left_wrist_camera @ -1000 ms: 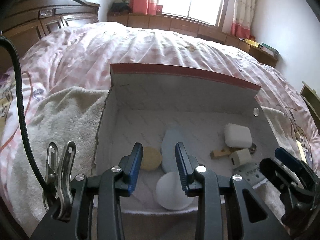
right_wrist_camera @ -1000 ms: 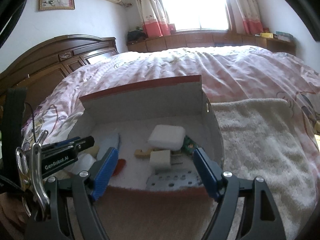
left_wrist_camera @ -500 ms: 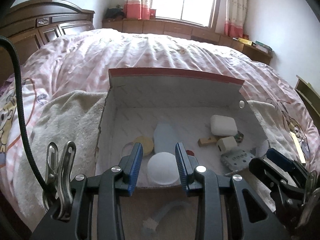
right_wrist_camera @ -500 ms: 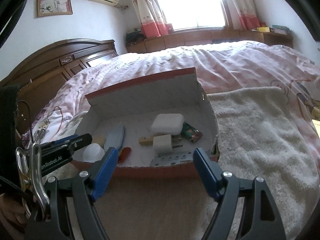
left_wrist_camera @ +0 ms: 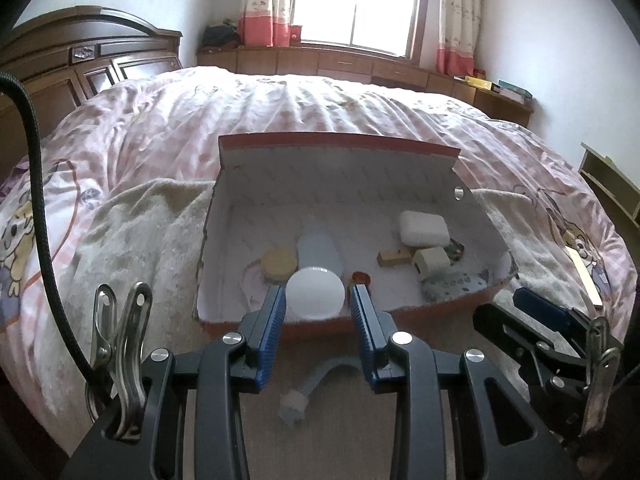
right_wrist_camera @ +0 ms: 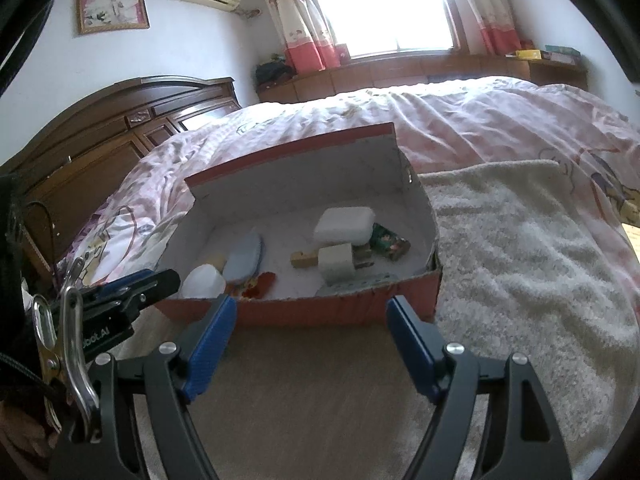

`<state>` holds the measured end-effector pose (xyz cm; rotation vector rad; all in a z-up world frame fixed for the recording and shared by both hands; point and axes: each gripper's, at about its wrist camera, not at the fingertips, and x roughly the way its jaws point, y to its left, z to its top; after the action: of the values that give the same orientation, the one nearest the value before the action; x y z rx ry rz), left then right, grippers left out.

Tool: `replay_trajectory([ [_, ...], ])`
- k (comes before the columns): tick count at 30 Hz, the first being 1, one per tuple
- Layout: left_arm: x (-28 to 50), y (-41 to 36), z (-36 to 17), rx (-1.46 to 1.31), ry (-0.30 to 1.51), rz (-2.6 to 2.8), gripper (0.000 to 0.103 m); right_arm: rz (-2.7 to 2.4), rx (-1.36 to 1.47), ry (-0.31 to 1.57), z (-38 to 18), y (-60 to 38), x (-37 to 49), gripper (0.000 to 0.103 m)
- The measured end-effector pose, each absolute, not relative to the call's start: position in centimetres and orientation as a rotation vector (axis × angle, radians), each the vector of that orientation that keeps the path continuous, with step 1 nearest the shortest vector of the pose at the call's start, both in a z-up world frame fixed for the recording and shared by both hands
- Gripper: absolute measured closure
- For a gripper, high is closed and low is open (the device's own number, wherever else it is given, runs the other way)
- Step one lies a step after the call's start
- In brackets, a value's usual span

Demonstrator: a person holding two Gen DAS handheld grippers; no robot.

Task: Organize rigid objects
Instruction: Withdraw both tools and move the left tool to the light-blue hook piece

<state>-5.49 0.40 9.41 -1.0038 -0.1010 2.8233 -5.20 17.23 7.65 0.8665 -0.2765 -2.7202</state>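
A red cardboard box (left_wrist_camera: 336, 148) with a white inside lies on a towel on the bed; it also shows in the right wrist view (right_wrist_camera: 340, 312). It holds a white round lid (left_wrist_camera: 315, 294), a pale blue oval case (left_wrist_camera: 318, 250), a tan disc (left_wrist_camera: 278, 263), a white soap-like block (left_wrist_camera: 423, 228), a white plug adapter (left_wrist_camera: 430, 261), a wooden piece (left_wrist_camera: 394, 257) and a perforated metal plate (left_wrist_camera: 454, 286). My left gripper (left_wrist_camera: 318, 308) is open just before the box's near wall, empty. My right gripper (right_wrist_camera: 310, 322) is open wide and empty before the box.
A small grey tube with a white end (left_wrist_camera: 316, 384) lies on the towel below my left gripper. The cream towel (right_wrist_camera: 532, 264) spreads right of the box. A pink quilt (left_wrist_camera: 280, 112) covers the bed. A wooden headboard (left_wrist_camera: 92, 60) stands at the left.
Both grippers have pulled back and up from the box. The white lid that was between my left fingers now lies in the box, and the box looks farther away.
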Motion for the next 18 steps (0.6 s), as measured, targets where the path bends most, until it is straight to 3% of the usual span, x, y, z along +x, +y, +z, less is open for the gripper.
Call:
replay_trajectory([
  [18,-2.0,-1.2,7.7,-1.031,-0.109,2.832,0.069,-2.658,0.914,-0.233,6.5,15.2,-3.6,0.022],
])
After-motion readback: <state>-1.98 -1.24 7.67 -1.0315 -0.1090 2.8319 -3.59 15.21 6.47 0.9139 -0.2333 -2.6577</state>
